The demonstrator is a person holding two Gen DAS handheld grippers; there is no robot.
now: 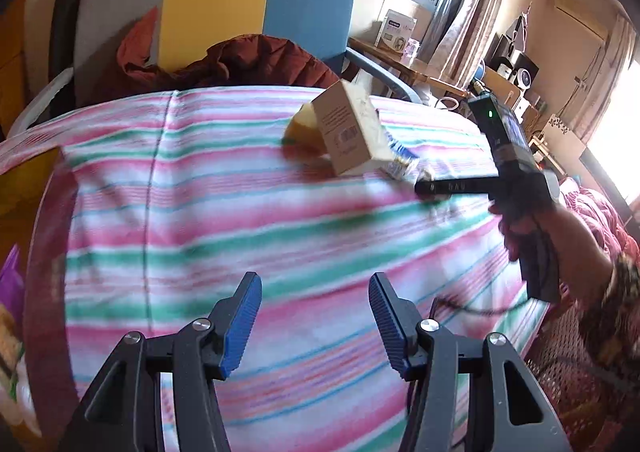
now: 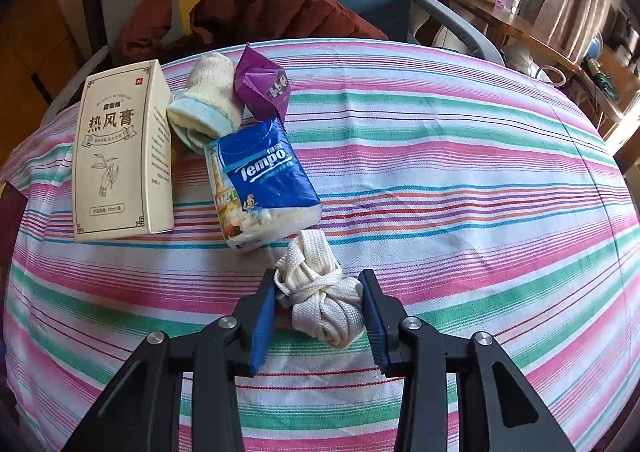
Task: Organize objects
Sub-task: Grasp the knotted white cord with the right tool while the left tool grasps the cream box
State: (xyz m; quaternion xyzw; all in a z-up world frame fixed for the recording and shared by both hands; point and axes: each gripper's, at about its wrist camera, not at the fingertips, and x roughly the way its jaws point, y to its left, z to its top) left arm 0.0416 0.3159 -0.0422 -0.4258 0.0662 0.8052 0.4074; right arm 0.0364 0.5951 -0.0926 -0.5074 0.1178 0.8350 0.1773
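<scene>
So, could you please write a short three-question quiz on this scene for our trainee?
1. True or false: the right gripper is closed on the knotted white lace bundle.
2. What lies directly against the cream box on its right? A) rolled sock B) purple packet C) scissors
3. Fill in: the left gripper holds ____ over the striped cloth.

Key: 1 true; 2 A; 3 nothing.

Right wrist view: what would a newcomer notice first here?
The right gripper is closed on a knotted white lace bundle at the near edge of the striped cloth. Just beyond lie a blue Tempo tissue pack and, further left, a cream box.
</scene>
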